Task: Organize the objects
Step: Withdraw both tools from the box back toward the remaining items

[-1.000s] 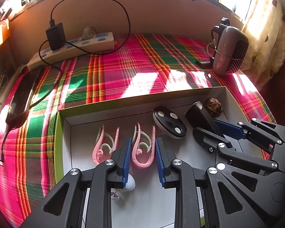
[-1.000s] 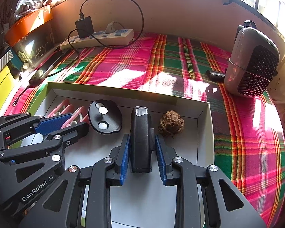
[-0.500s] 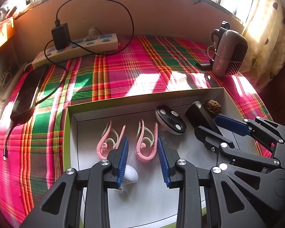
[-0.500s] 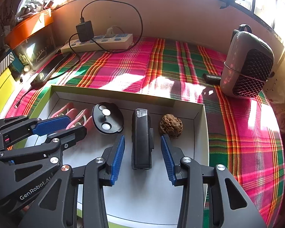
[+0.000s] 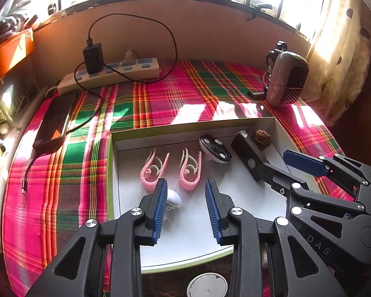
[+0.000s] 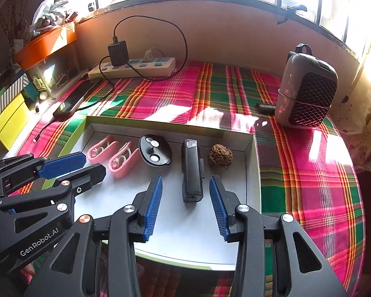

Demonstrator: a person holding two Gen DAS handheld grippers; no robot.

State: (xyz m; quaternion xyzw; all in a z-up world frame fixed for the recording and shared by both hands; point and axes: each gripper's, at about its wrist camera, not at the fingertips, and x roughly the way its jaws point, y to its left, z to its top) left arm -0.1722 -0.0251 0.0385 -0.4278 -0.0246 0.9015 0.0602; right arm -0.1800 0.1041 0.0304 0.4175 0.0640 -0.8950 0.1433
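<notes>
Five small items already lie in a row inside the shallow white cardboard tray (image 6: 253, 173) at centre frame: two pink ear hooks (image 6: 112, 154), a round black disc (image 6: 155, 151), a black rectangular device (image 6: 191, 170) and a brown wrinkled nut (image 6: 220, 155). Both the left gripper (image 5: 185, 206) and the right gripper (image 6: 185, 204) have just been opening, now parted and empty; little seems left.

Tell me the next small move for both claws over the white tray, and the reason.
Probably lift both clear of the white tray. The left claw and right claw stand open and empty, jaws just opened; the pink clip and black device lie free in the row with nothing pressing them.
</notes>
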